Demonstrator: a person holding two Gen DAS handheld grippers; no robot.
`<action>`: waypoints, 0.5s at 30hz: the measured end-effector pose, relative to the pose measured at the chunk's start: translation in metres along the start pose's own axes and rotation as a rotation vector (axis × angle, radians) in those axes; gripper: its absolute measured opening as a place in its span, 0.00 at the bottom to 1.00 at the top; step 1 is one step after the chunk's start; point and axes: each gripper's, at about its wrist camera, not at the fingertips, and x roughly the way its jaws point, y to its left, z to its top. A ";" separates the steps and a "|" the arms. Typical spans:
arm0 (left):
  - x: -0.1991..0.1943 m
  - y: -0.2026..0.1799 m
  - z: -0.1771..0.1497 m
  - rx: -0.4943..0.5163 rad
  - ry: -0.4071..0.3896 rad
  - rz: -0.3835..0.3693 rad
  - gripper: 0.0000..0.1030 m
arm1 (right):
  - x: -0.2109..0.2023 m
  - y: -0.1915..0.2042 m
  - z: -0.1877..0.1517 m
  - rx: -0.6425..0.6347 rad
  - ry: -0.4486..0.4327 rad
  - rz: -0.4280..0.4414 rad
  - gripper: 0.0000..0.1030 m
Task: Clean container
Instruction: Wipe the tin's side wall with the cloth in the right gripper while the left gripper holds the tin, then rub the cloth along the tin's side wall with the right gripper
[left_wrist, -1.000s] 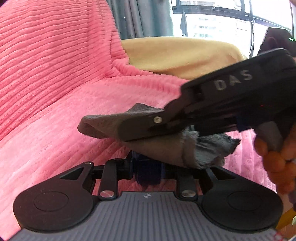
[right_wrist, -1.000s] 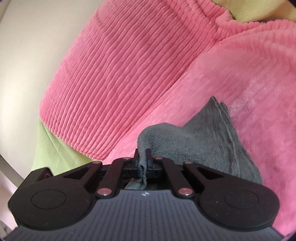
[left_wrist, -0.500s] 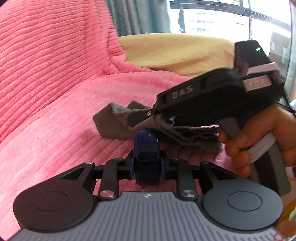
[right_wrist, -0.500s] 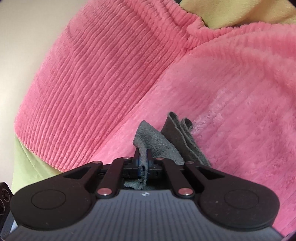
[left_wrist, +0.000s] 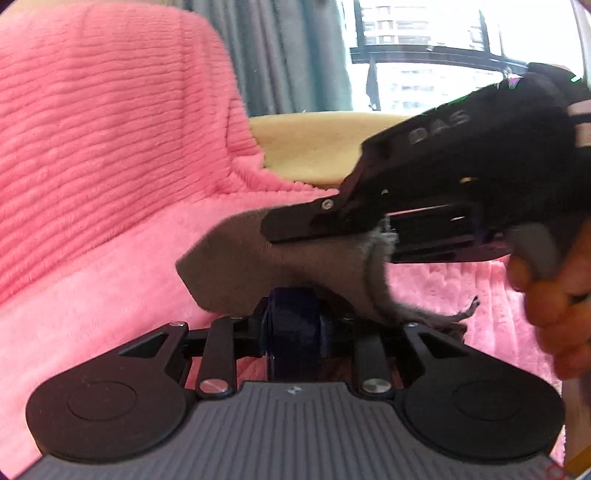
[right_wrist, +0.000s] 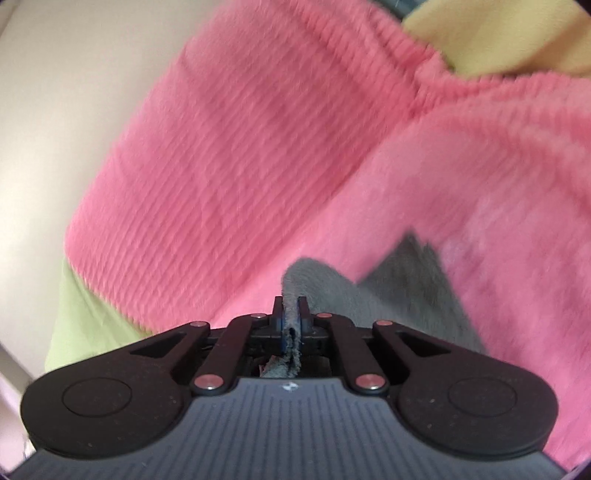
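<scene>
Container (left_wrist: 291, 328), dark blue, sits pinched in our left gripper (left_wrist: 291, 332); our right gripper (right_wrist: 291, 314) jaws, just easing apart, pinch the grey cloth (left_wrist: 266, 266), which could slip free mid-wipe.

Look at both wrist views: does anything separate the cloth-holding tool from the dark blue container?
Nothing visible does. The right tool pinches the grey cloth, which drapes directly over the dark blue container clamped in the left tool, above the pink blanket.

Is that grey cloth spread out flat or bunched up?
Bunched up: the grey cloth is pinched between the right gripper fingers, hanging in folds.
</scene>
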 end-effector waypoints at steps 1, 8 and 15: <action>-0.001 0.000 0.001 0.001 0.020 0.000 0.28 | 0.002 0.000 -0.004 0.001 0.009 0.017 0.03; -0.014 0.006 -0.007 -0.021 0.152 0.004 0.29 | 0.017 -0.008 -0.014 0.016 0.088 0.105 0.00; -0.013 0.007 -0.008 -0.023 0.165 0.020 0.31 | 0.030 -0.016 -0.001 0.009 0.081 0.097 0.00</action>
